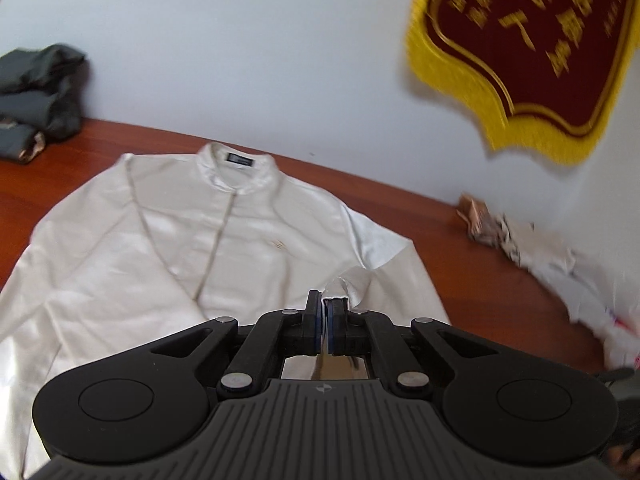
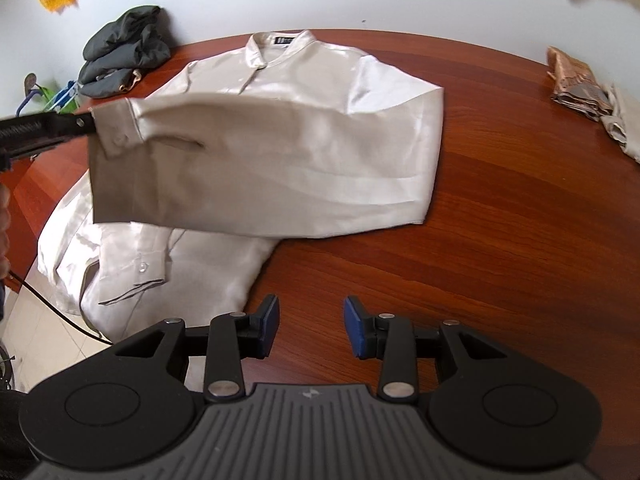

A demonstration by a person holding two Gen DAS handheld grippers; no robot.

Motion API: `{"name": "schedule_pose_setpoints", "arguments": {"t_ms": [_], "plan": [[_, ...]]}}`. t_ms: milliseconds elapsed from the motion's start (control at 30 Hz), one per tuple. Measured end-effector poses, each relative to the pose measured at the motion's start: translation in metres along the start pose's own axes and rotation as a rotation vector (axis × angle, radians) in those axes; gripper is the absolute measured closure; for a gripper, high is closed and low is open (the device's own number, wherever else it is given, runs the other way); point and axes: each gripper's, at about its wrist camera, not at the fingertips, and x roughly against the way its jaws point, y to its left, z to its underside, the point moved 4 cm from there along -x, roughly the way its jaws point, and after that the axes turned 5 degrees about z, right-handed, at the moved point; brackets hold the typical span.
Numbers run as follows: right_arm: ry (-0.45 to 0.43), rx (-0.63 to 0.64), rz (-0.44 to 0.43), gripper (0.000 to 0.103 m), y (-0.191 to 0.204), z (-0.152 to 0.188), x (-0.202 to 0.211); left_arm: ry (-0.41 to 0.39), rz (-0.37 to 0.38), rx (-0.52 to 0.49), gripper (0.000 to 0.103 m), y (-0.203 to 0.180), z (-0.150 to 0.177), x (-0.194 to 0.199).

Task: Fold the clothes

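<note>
While the left tongs (image 1: 324, 312) are pressed together on the cuff of a sleeve (image 2: 116, 136), that sleeve is lifted off the tabletop (image 2: 500, 200) and stretched across the front of the cream shirt (image 2: 304, 80). Seen from the right wrist, the left tongs enter at the far left edge, gripping the buttoned cuff, and the raised sleeve (image 2: 248, 168) runs from there rightward to the shirt's shoulder fold. A dark cable (image 2: 52, 308) trails down at the lower left, over pale floor tiles.

At the far left of the reddish-brown wooden tabletop, against the white wall, sits a heap of dark grey clothing (image 2: 124, 52). Just right of it the shirt lies face up with its band collar (image 2: 276, 46) toward the wall and a dark label inside the neck. Its other sleeve (image 2: 132, 276) lies flat near the front left edge, cuff button showing, with part of the shirt hanging past the tabletop's edge.

Right of the shirt the wood is bare, and the right tongs (image 2: 311, 326) hover above it near the front, spread wide with blue pads facing each other and nothing between them.

At the far right edge, by the wall, lies a pile of folded tan and patterned cloth (image 2: 580, 84). On the wall, the left wrist view shows a dark red pennant (image 1: 532, 40) with yellow fringe and gold lettering, blurred.
</note>
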Motion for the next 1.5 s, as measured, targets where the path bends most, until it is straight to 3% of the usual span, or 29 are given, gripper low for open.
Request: {"name": "schedule_pose_setpoints", "arguments": {"t_ms": [167, 467, 733, 1267, 1500], "plan": [[0.022, 0.004, -0.006, 0.062, 0.036, -0.001, -0.012, -0.008, 0.008, 0.039, 0.1, 0.029, -0.005, 0.026], [0.062, -0.006, 0.01, 0.062, 0.095, 0.001, -0.029, 0.03, -0.046, 0.106, 0.1, 0.102, -0.002, 0.059], [0.084, -0.008, 0.045, 0.061, 0.13, 0.005, -0.039, 0.12, -0.079, 0.143, 0.1, 0.159, 0.015, 0.059], [0.069, -0.076, 0.131, 0.061, 0.152, 0.019, -0.038, 0.16, -0.049, 0.108, 0.1, 0.199, 0.016, 0.05], [0.053, -0.117, 0.159, 0.06, 0.156, 0.025, -0.037, 0.143, -0.037, 0.054, 0.098, 0.202, 0.002, 0.052]]}}
